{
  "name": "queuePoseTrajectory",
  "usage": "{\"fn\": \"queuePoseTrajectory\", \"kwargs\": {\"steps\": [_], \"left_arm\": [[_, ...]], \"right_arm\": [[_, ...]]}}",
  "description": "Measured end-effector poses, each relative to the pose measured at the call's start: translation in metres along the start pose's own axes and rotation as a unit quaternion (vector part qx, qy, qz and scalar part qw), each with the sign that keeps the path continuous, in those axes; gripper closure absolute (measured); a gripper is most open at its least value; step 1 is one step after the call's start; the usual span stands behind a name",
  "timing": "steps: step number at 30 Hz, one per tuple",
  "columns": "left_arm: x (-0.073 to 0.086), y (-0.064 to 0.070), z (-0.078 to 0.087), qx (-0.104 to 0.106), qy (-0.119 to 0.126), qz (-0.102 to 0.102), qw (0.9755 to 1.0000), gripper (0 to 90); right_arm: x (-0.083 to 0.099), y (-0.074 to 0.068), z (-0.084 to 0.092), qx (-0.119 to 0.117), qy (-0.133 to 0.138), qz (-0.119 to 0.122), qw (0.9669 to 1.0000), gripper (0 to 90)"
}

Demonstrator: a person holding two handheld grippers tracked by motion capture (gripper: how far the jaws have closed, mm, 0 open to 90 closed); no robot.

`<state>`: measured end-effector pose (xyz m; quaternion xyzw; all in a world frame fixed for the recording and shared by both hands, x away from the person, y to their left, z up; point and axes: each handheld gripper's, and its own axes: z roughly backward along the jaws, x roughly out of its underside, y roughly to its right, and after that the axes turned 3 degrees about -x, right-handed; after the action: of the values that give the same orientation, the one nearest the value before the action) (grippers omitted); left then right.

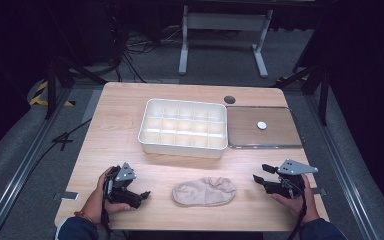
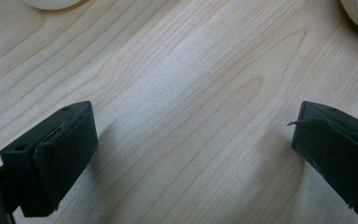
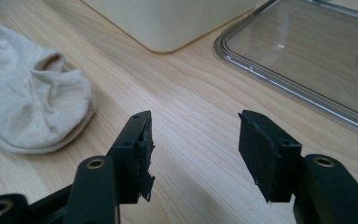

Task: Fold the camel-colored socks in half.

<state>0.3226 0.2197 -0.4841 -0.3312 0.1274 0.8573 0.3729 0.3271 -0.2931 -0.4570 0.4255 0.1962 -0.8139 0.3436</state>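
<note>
Sock (image 1: 204,191) lies flat on the table (image 1: 120,115) near the person's edge, between the two grippers and touched by neither. The left gripper (image 1: 141,196) sits at its nine o'clock with jaws wide apart over bare wood, nothing between them. The right gripper (image 1: 260,174) hovers at its three o'clock, jaws partly apart and empty, pointing toward the sock.

My worry is the fabric: it is limp and thin, so a pinch from one side would likely catch only the top layer, or push the sock along the smooth wood and bunch it up. A grip taken too low could scrape the pads on the table.

At twelve o'clock from the sock stands the white divided tray (image 1: 150,137); its compartments look empty. Just beside it, at its three o'clock, lies a clear lid (image 1: 240,127), flat on the table, with a small white disc (image 1: 262,125) at its middle
</note>
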Motion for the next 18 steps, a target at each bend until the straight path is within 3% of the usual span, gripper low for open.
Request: {"fn": "queuePoseTrajectory", "kwargs": {"steps": [8, 18], "left_arm": [[0.000, 0.001, 0.000, -0.002, 0.000, 0.002, 1.0000, 0.4], [0.000, 0.002, 0.000, -0.008, -0.001, 0.008, 0.9999, 0.6]], "right_arm": [[-0.010, -0.012, -0.002, -0.015, 0.012, 0.015, 0.9997, 53.5], [-0.026, -0.032, -0.014, -0.059, 0.024, 0.031, 0.9975, 64.3]]}}
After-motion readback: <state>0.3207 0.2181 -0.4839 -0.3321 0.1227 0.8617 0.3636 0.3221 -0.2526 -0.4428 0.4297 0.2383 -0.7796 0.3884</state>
